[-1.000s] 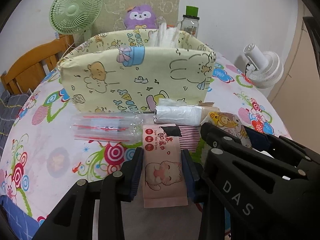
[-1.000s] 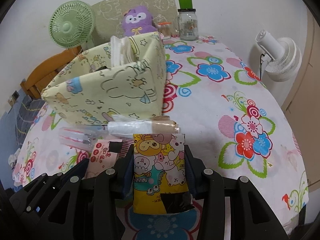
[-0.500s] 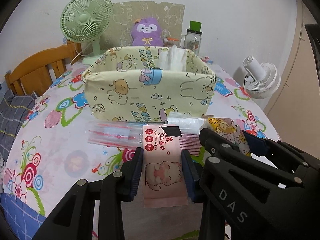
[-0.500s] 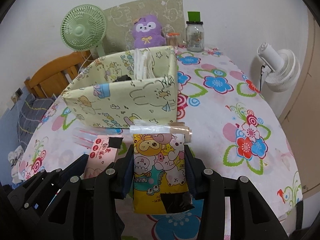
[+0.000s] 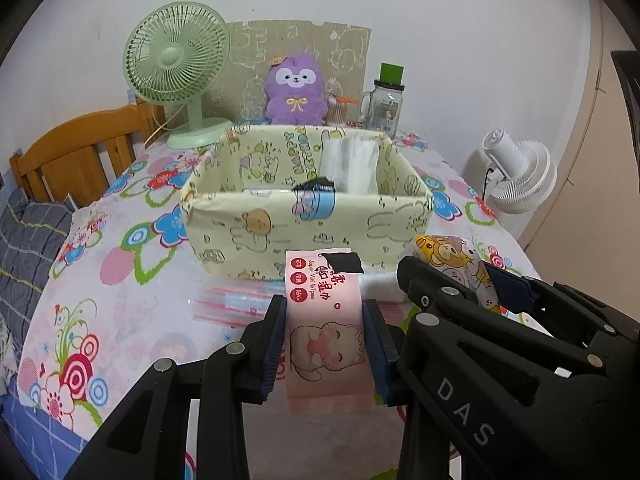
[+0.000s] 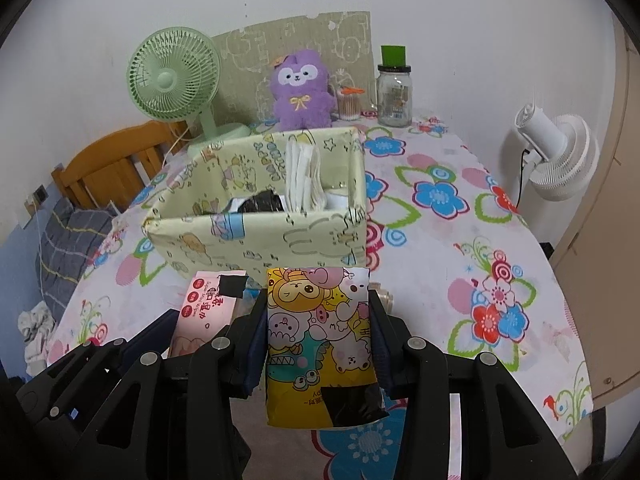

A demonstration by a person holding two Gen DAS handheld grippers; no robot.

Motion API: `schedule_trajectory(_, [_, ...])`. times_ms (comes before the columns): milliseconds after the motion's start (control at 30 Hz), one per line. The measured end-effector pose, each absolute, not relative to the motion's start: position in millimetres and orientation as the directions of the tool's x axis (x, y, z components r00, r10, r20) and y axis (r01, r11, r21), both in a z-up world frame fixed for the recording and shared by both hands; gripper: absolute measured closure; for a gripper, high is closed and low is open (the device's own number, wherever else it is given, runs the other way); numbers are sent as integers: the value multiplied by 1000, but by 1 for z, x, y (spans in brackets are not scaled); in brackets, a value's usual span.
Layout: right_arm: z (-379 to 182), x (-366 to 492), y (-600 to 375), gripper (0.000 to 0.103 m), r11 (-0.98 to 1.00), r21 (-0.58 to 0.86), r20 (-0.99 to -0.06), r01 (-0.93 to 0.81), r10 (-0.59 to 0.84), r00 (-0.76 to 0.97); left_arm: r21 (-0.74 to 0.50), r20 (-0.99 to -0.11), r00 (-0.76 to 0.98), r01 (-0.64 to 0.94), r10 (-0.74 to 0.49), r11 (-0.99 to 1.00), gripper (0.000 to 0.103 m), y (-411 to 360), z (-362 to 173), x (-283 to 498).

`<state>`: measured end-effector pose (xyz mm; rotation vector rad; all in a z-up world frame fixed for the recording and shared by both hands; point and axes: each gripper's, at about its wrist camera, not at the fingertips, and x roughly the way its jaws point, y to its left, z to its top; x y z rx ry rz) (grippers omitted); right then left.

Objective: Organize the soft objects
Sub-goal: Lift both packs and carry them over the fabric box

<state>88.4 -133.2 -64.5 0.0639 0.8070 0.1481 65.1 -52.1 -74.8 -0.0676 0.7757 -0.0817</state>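
Both packs are looking light and squishy: left hand-held gripper (image 5: 325, 344) is squeezing the pink wet wipes pack (image 5: 326, 336) mid-body, right hand-held gripper (image 6: 319, 340) is clamping the yellow cartoon tissue pack (image 6: 320, 344) likewise, near the desk's (image 6: 440, 240) front edge.

"Super Mini Wipes" printed in small letters on the pink wipes pack (image 5: 326, 320) beside red Chinese characters too small to be read, "DAS" embossed on the black gripper body (image 5: 464, 412), "HAPPY" lettered inside the yellow fabric bin (image 5: 304, 152).
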Motion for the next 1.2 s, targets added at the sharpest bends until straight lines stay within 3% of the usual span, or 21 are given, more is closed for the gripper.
schedule_trajectory(1200, [7, 111, -124, 55, 988, 109, -641, -112, 156, 752, -70, -619, 778, 80, -107, 994, 65, -43, -7, 87])
